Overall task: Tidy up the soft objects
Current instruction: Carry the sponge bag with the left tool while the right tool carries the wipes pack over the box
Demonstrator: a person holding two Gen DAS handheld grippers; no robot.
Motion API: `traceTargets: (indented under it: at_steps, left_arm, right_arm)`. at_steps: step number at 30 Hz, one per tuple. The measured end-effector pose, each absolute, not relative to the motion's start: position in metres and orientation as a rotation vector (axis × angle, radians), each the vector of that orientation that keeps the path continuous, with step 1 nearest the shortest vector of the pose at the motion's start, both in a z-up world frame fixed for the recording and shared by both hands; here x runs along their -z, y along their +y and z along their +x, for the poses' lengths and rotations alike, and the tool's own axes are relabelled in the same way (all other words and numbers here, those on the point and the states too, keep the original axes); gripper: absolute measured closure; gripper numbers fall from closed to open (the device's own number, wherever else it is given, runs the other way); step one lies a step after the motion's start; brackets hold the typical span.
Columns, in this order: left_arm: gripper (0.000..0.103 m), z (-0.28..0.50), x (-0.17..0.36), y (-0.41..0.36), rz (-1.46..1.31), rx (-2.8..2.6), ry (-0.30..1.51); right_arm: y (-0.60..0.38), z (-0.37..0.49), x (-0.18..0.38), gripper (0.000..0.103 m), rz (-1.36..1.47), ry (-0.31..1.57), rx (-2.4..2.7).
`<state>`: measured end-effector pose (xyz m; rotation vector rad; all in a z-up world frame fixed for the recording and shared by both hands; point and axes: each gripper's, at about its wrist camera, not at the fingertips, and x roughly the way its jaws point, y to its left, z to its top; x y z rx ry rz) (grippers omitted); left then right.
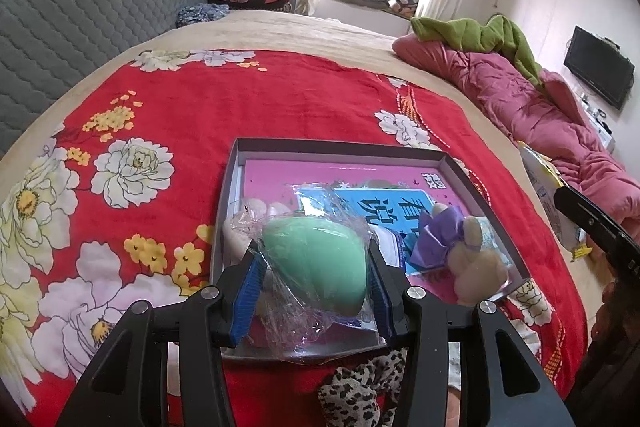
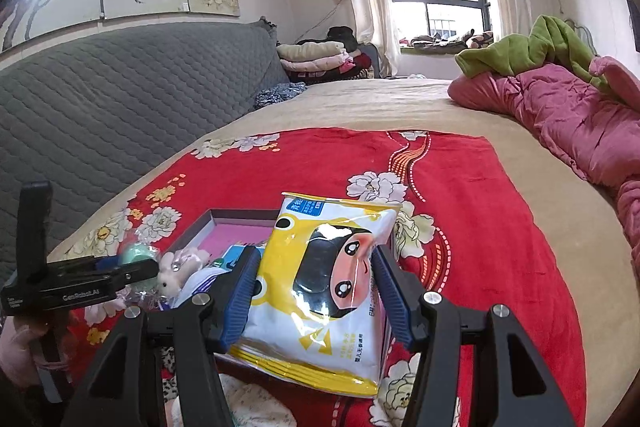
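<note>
My left gripper (image 1: 314,275) is shut on a green sponge in clear plastic wrap (image 1: 320,263) and holds it over the near end of a grey box with a pink floor (image 1: 340,149). In the box lie a blue packet (image 1: 384,207), a purple bow (image 1: 438,237) and a beige plush rabbit (image 1: 476,267). My right gripper (image 2: 316,283) is shut on a yellow and white wipes pack with a cartoon face (image 2: 324,291), held above the box's right side (image 2: 216,217). The left gripper also shows in the right wrist view (image 2: 132,263).
The box sits on a red floral blanket (image 1: 240,99) spread over a beige bed (image 2: 380,103). A leopard-print cloth (image 1: 360,391) lies at the near edge. A pink quilt (image 1: 532,107) with a green blanket (image 1: 480,35) lies at the right. A grey quilted headboard (image 1: 80,11) stands at the left.
</note>
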<state>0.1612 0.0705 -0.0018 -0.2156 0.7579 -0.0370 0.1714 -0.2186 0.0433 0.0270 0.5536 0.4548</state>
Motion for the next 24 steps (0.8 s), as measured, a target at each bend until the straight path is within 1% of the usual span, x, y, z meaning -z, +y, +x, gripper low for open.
traceTargets:
  at_steps: [24]
  left_arm:
    - [0.053, 0.178, 0.016, 0.060, -0.176, 0.046, 0.790]
  right_arm:
    - [-0.211, 0.199, -0.030, 0.045, -0.021, 0.588, -0.451]
